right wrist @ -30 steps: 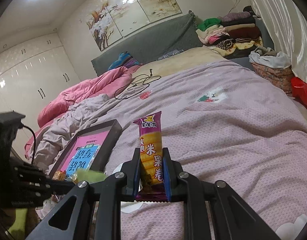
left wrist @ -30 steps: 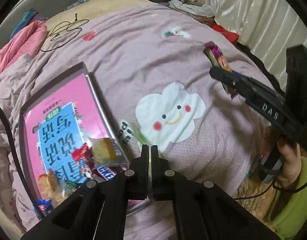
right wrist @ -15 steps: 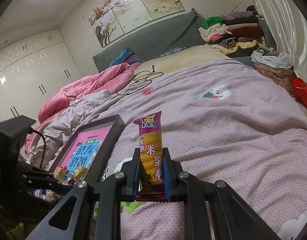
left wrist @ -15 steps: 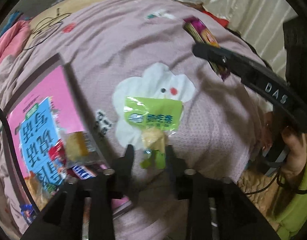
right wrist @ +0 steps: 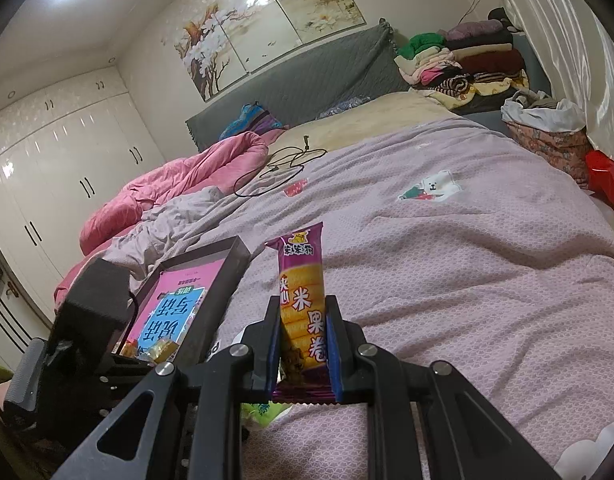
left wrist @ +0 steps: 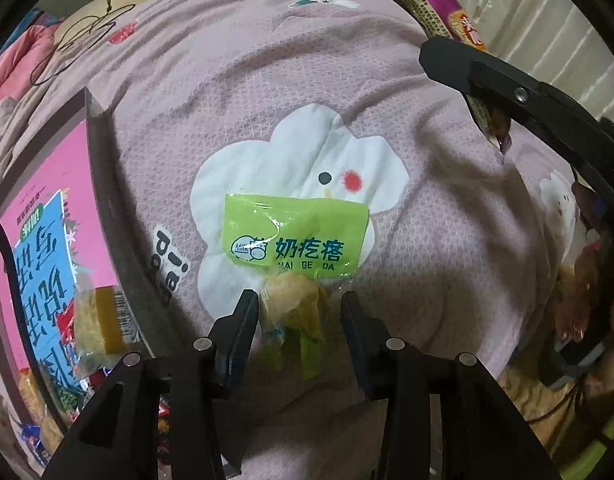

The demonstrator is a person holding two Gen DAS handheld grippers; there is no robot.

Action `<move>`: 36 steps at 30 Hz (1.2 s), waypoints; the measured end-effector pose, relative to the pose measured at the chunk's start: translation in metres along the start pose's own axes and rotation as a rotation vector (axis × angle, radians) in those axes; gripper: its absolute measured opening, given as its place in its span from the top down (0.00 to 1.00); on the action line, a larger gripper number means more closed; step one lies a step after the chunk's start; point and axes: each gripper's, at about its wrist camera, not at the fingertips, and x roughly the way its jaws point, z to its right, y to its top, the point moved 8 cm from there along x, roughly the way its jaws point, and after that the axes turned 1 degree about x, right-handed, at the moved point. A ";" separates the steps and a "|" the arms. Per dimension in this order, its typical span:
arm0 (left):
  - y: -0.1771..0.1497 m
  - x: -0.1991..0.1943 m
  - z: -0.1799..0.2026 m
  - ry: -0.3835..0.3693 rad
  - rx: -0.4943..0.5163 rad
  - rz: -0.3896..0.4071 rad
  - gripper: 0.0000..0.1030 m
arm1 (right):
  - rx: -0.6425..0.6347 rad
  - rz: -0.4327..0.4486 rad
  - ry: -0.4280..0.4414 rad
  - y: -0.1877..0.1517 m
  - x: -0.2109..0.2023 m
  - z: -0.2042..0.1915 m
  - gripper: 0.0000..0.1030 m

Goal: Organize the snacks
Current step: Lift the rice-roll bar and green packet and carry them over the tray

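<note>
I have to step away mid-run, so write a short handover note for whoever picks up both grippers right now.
Left gripper: open, fingers on either side of the green snack packet, which lies on the white cloud patch of the purple bedspread; not gripped.
Right gripper: shut on the purple rice roll bar, held upright above the bed.
Tray: on the bed to the left, with a pink book and several wrapped snacks at its near end.
Done: some snacks are in the tray.
Left: probably close on the green packet, then bring it and the bar to the tray.
</note>
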 end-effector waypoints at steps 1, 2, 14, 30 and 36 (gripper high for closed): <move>0.001 0.001 0.000 0.005 -0.002 0.003 0.63 | -0.001 0.000 0.000 0.000 0.000 0.000 0.81; 0.002 0.002 0.000 0.013 -0.005 0.007 0.65 | -0.001 0.001 -0.001 0.000 0.000 0.000 0.81; -0.002 -0.046 -0.004 0.011 -0.029 0.119 0.67 | -0.005 0.024 -0.005 0.003 -0.006 -0.011 0.81; -0.053 -0.122 -0.093 0.095 -0.193 0.257 0.66 | -0.057 -0.035 0.155 -0.015 -0.006 -0.108 0.81; -0.083 -0.136 -0.134 0.127 -0.277 0.279 0.66 | -0.101 -0.097 0.220 -0.035 0.002 -0.154 0.81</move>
